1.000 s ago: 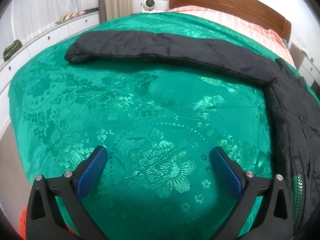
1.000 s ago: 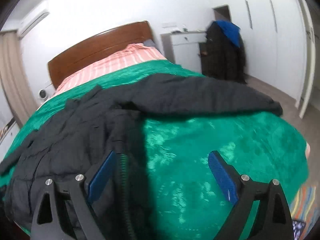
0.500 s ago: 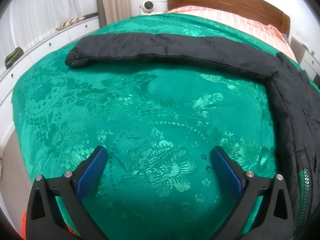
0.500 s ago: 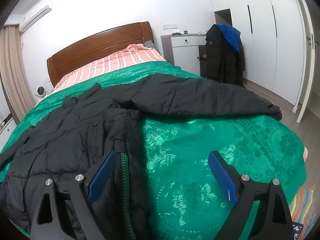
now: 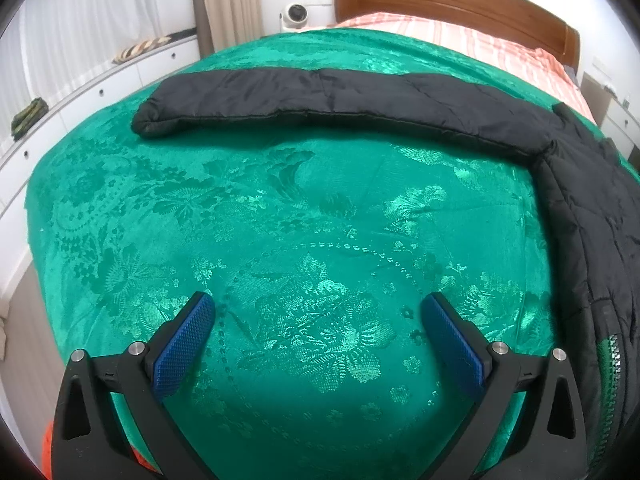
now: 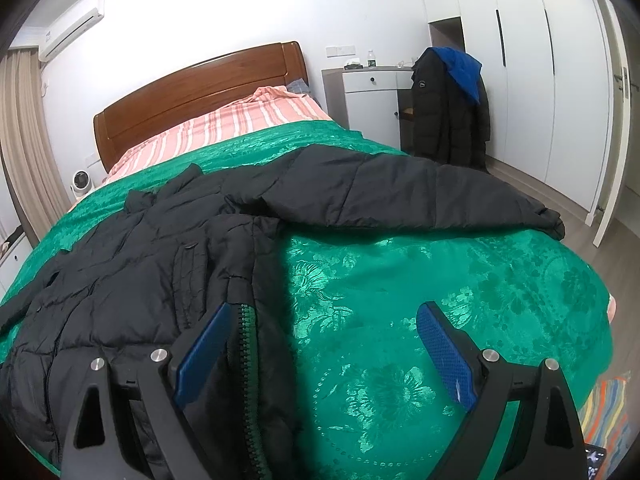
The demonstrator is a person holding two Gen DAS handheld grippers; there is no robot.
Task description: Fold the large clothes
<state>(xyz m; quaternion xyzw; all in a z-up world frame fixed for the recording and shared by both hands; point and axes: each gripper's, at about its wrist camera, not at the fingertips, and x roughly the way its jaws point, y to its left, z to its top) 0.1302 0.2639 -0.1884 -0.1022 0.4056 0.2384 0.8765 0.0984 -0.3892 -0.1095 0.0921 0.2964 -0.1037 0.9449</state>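
Note:
A large black puffer jacket (image 6: 132, 264) lies spread flat on a green bedspread (image 6: 460, 292), front up, with a zipper (image 6: 244, 344) along its near edge. Its one sleeve (image 5: 320, 96) stretches out to the left in the left wrist view; the other sleeve (image 6: 420, 196) stretches right in the right wrist view. My left gripper (image 5: 318, 308) is open and empty above bare bedspread (image 5: 280, 208), left of the jacket body (image 5: 592, 216). My right gripper (image 6: 324, 320) is open and empty, its left finger (image 6: 204, 348) over the jacket's zipper edge.
A wooden headboard (image 6: 200, 92) and striped pink sheet (image 6: 224, 124) lie at the far end. White drawers (image 5: 80, 92) run along the left. A nightstand (image 6: 372, 96), a chair with a dark coat (image 6: 448, 112) and white wardrobes (image 6: 540, 60) stand to the right. A striped rug (image 6: 608, 412) lies on the floor.
Both grippers stay open. The left wrist view has shifted slightly, bringing the sleeve a little lower in the frame. The right view has steadied from blur, with the jacket a little nearer.

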